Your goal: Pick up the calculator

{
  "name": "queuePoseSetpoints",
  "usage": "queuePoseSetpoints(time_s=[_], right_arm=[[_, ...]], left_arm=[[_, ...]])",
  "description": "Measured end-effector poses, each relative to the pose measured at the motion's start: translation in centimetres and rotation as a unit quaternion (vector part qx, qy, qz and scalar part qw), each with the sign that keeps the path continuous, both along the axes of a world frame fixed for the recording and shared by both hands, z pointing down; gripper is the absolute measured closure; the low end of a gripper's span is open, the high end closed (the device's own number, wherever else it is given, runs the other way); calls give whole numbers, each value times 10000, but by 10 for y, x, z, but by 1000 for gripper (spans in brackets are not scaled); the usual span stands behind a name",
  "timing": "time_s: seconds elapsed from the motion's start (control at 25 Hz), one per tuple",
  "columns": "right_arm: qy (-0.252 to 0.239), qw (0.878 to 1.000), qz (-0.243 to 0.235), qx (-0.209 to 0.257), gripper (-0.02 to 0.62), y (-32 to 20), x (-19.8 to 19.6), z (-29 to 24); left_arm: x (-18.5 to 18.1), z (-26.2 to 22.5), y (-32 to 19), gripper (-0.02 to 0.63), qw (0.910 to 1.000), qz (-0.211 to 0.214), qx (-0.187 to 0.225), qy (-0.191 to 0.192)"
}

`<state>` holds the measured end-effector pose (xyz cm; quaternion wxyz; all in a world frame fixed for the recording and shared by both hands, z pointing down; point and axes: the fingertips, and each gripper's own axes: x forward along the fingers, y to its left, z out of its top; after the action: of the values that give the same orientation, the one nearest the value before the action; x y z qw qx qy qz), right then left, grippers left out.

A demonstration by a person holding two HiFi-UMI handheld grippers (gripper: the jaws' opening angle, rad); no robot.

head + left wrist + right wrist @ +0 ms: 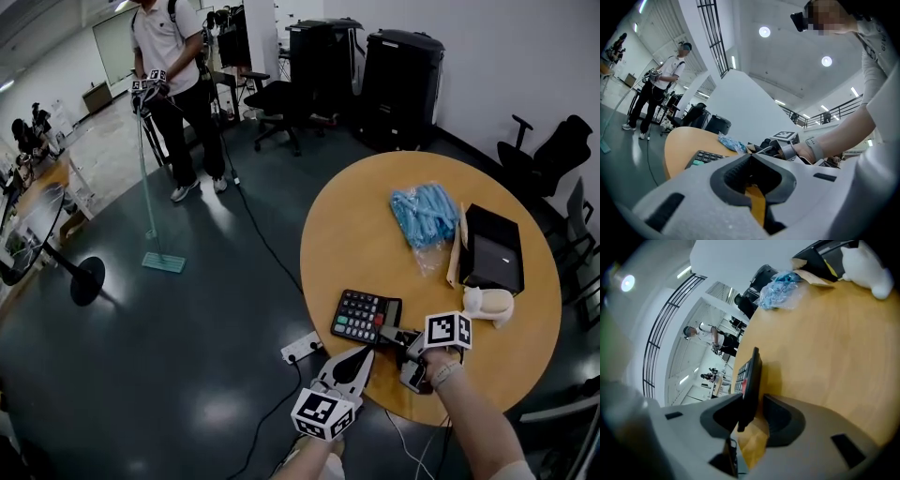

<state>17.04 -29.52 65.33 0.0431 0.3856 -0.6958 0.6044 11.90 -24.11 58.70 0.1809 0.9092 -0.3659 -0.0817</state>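
Calculator [366, 316] lies by the near edge of the round wooden table [375, 230] in the head view, with the right gripper [395, 336] at its right end and the left gripper [367, 353] just off the rim, above the dark glossy floor [169, 356] of an open office. Left gripper view: its jaws meet on nothing. Right gripper view: the jaws stand apart astride the calculator's edge with a gap beside one pad, so I'd slide deeper and square up before squeezing.
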Motion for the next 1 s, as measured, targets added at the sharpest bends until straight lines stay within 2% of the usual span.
queuePoseSetpoints(time_s=[0.08, 0.16, 0.48, 0.8, 1.0], right_arm=[[-196, 9998, 53, -27, 515, 1, -3, -3], [-262, 9996, 124, 1, 526, 3, -4, -6], [-601, 9960, 655, 104, 531, 15, 3, -20], [-923, 9863, 1313, 376, 531, 28, 12, -89], [-1023, 9821, 1500, 496, 531, 33, 10, -129]], left_arm=[[-4, 1, 5, 597, 10000, -14, -56, -12], [-8, 1, 9, 597, 9999, -52, -116, -6], [-20, -11, 11, 597, 9998, -40, -17, -168], [-23, -46, 17, 597, 9995, 145, 168, -245], [-22, -71, 19, 597, 9989, 272, 294, -255]])
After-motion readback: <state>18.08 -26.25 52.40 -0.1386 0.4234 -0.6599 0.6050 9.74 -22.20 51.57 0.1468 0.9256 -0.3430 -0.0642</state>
